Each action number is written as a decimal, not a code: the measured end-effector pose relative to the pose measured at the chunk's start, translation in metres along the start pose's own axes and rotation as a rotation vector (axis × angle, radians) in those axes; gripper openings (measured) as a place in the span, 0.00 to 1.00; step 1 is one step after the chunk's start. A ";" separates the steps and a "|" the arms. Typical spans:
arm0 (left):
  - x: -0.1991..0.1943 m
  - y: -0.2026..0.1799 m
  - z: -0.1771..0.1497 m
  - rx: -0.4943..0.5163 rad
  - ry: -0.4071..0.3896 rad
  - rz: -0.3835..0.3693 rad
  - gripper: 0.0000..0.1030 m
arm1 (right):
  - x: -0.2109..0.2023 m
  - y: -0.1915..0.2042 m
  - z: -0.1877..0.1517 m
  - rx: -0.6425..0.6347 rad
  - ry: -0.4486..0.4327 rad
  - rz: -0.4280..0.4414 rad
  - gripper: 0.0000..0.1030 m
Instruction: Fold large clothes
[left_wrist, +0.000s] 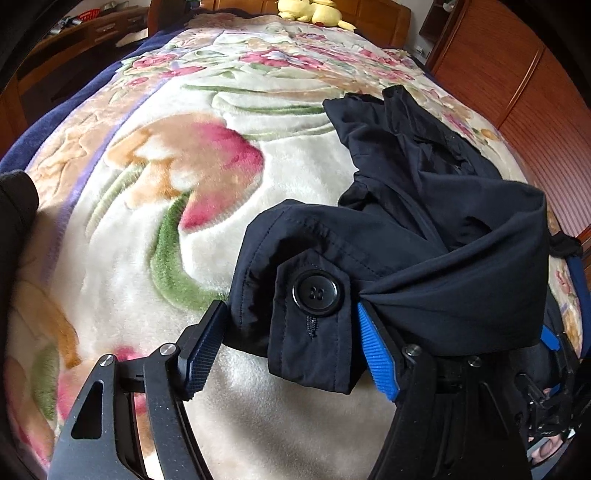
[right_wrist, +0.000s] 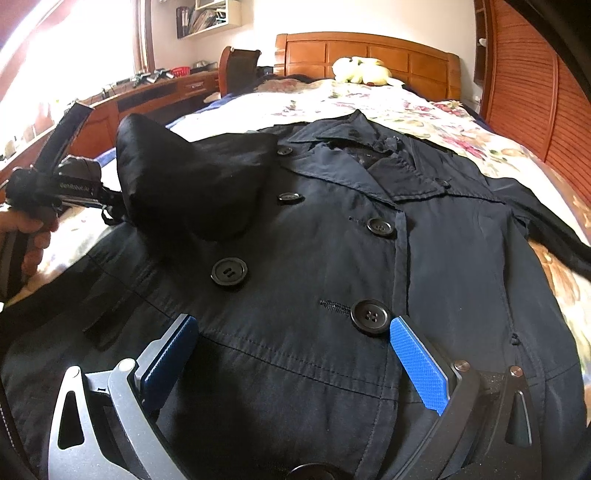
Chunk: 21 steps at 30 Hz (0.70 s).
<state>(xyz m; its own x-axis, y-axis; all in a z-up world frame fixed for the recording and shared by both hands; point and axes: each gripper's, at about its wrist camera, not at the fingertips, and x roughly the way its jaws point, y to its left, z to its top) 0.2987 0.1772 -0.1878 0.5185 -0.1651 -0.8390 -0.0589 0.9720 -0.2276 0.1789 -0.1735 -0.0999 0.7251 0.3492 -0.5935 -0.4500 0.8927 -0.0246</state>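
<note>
A dark navy double-breasted coat (right_wrist: 332, 251) lies front up on the floral blanket (right_wrist: 369, 99), collar toward the headboard. My left gripper (left_wrist: 291, 317) has a sleeve cuff (left_wrist: 314, 295) with a button tab between its blue pads; the jaws stand wide with cloth bunched between them, and the sleeve is lifted over the coat's left side. In the right wrist view the left gripper (right_wrist: 74, 192) shows at the left with the raised sleeve (right_wrist: 192, 177). My right gripper (right_wrist: 291, 332) is open, its fingers resting low over the coat's front near a button (right_wrist: 370, 316).
A yellow plush toy (right_wrist: 362, 70) lies by the wooden headboard (right_wrist: 369, 51). A wooden desk (right_wrist: 155, 92) with clutter and a chair stand left of the bed. Slatted wooden wardrobe doors (right_wrist: 524, 96) run along the right side.
</note>
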 end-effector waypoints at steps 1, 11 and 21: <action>-0.001 0.001 -0.001 -0.003 -0.003 -0.013 0.59 | 0.001 0.000 0.000 -0.003 0.002 -0.004 1.00; -0.041 -0.023 0.003 0.056 -0.104 0.004 0.19 | -0.002 -0.002 -0.001 0.003 -0.011 0.015 1.00; -0.119 -0.147 0.036 0.219 -0.301 -0.071 0.19 | -0.028 -0.025 -0.004 0.092 -0.084 0.065 1.00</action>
<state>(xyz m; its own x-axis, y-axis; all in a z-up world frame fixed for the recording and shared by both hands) 0.2765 0.0596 -0.0364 0.7438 -0.2088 -0.6350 0.1536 0.9779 -0.1416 0.1676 -0.2066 -0.0857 0.7387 0.4265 -0.5219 -0.4509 0.8883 0.0877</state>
